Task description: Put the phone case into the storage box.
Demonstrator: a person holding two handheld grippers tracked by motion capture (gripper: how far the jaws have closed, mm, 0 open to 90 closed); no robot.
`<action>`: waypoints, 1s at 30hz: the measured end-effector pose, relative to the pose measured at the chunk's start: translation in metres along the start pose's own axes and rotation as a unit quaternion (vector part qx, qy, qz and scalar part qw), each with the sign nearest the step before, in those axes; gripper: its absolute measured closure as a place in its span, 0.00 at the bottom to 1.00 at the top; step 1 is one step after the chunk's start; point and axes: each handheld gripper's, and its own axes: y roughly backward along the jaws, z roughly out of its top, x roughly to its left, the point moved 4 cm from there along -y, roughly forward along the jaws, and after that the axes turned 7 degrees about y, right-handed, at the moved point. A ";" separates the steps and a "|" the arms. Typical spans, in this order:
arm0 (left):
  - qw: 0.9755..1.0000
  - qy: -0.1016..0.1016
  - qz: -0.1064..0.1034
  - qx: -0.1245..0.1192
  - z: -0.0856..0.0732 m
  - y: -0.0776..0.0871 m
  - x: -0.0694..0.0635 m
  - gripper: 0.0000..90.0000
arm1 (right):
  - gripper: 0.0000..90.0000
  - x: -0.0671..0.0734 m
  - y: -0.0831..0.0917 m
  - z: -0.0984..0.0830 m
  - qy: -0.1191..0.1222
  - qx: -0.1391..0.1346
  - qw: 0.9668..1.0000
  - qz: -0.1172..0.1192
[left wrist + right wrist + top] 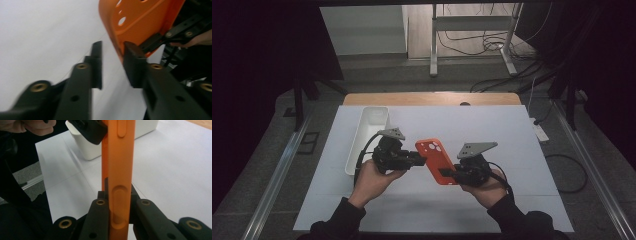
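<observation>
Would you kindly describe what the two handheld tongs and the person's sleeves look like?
Both the left tongs and the right tongs are black, with flat two-piece jaws studded with brass-coloured rivets. Each carries a grey three-cornered plate on top and trails a black cable. The person wears dark long sleeves.

Grey floor (377,75) strewn with cables (492,42), a metal stand (472,22), and dark curtains (257,75) flanking.

Black tools (414,159) (brass-coloured screws), grey three-cornered plates, dark sleeves (343,220)
</observation>
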 end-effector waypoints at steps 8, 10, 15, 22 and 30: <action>1.000 0.021 0.005 0.009 -0.002 0.000 0.003 0.98 | 0.94 0.001 -0.002 -0.001 0.002 0.008 1.000 -0.005; 1.000 0.024 0.006 0.006 -0.002 0.000 0.003 0.99 | 0.94 0.001 -0.003 -0.002 0.001 0.011 1.000 -0.005; 0.999 0.046 -0.002 -0.003 -0.001 0.000 0.003 0.99 | 0.94 0.000 -0.003 -0.002 0.002 0.012 1.000 -0.011; 0.998 0.068 -0.014 -0.013 0.000 0.000 0.001 0.99 | 0.90 0.001 -0.007 -0.003 0.002 0.013 1.000 -0.012; 0.997 0.072 -0.005 -0.007 0.000 -0.006 -0.003 0.99 | 0.70 0.003 -0.010 -0.001 0.006 0.008 1.000 -0.021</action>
